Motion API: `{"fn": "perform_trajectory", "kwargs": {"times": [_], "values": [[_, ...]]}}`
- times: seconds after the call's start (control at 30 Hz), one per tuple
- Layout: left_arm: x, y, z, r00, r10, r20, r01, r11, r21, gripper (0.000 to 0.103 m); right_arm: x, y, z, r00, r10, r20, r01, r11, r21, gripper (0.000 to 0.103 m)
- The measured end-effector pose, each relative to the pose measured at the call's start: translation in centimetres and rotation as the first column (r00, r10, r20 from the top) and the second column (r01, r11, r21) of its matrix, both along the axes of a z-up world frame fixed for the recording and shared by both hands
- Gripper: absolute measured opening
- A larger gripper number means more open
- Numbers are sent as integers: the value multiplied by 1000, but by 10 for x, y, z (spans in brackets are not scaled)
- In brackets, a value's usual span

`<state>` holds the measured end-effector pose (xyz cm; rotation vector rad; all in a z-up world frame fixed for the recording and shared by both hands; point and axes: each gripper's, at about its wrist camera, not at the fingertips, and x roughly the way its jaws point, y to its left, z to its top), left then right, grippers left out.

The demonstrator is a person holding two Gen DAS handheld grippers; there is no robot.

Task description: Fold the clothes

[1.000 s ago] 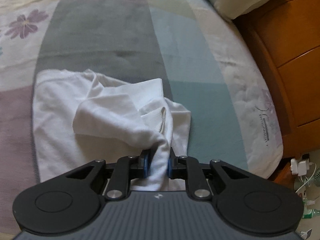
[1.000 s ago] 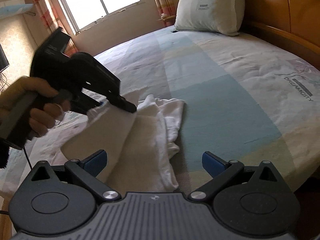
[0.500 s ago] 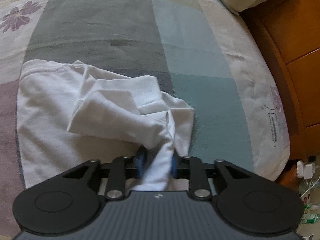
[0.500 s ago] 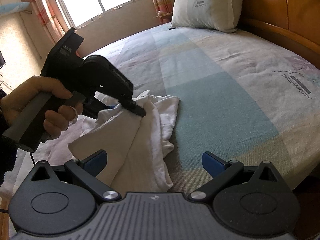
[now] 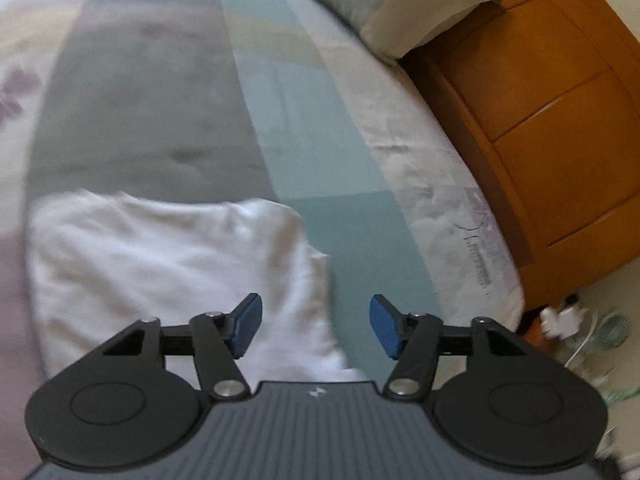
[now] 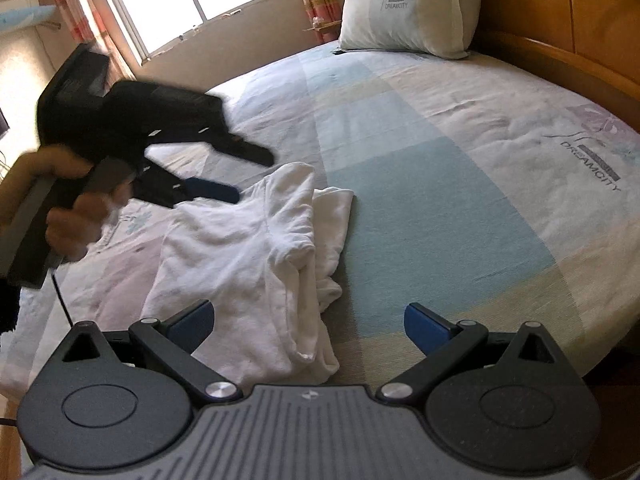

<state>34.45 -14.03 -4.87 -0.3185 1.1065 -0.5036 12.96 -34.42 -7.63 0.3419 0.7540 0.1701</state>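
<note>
Left tongs (image 5: 316,330) now spread wide w/ nothing between; half a sec ago they were clenched on a bunch of the white garment (image 5: 172,264), so the carried flap has been dropped. Garment lies on the bed (image 5: 152,112), partly folded, lumpy at its right edge in the right wrist view; left view too blurred for detail. Right tongs (image 6: 306,322) also released, empty, hovering near the garment's near edge. Prob next: smooth or regrip for another fold.
</note>
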Motion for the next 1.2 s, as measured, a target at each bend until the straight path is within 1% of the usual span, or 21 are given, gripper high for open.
{"fn": "perform_trajectory", "kwargs": {"times": [0.03,0.17,0.23,0.3,0.37,0.43,0.5,0.67,0.8,0.83,0.87,0.93,1.03,1.17,1.2], "values": [[-3,7,1,1000,-5,28,4,1000,22,61,0,0,0,1000,6,1,-6,1000,11,103],[-19,43,-6,996,47,81,-54,995,79,61,3,-1,-1,997,66,29,-69,993,93,103],[-29,56,-13,992,70,105,-80,993,86,61,7,-2,-2,994,92,53,-98,987,125,103],[-42,67,-19,988,89,127,-101,991,90,61,15,-4,-4,993,108,54,-115,982,149,97],[-56,76,-23,983,101,151,-116,989,92,61,25,-5,-9,992,121,43,-126,976,179,84],[-61,75,-25,981,91,171,-109,989,100,64,35,-6,-15,991,130,25,-132,969,209,81],[-67,75,-26,978,80,191,-102,989,109,66,44,-5,-24,992,128,3,-126,968,215,81],[-81,73,-31,970,53,239,-86,987,132,66,60,-1,-37,992,123,-23,-115,969,218,80],[-92,72,-34,961,30,276,-74,986,151,67,67,2,-35,993,113,17,-114,974,195,79],[-95,72,-35,958,24,286,-71,985,156,67,70,2,-34,993,113,28,-116,973,197,77],[-97,72,-35,955,18,295,-68,985,161,67,73,2,-34,992,118,36,-123,971,203,70],[-97,72,-38,958,21,287,-67,986,153,68,79,3,-33,991,129,42,-135,968,213,64],[-96,73,-42,961,22,276,-66,986,152,69,79,8,-28,989,136,53,-144,969,202,64],[-94,74,-46,964,35,264,-77,985,152,69,65,25,-18,986,146,84,-155,982,107,66],[-94,74,-46,964,38,262,-80,985,151,70,61,26,-18,986,148,79,-156,983,99,66]]}}
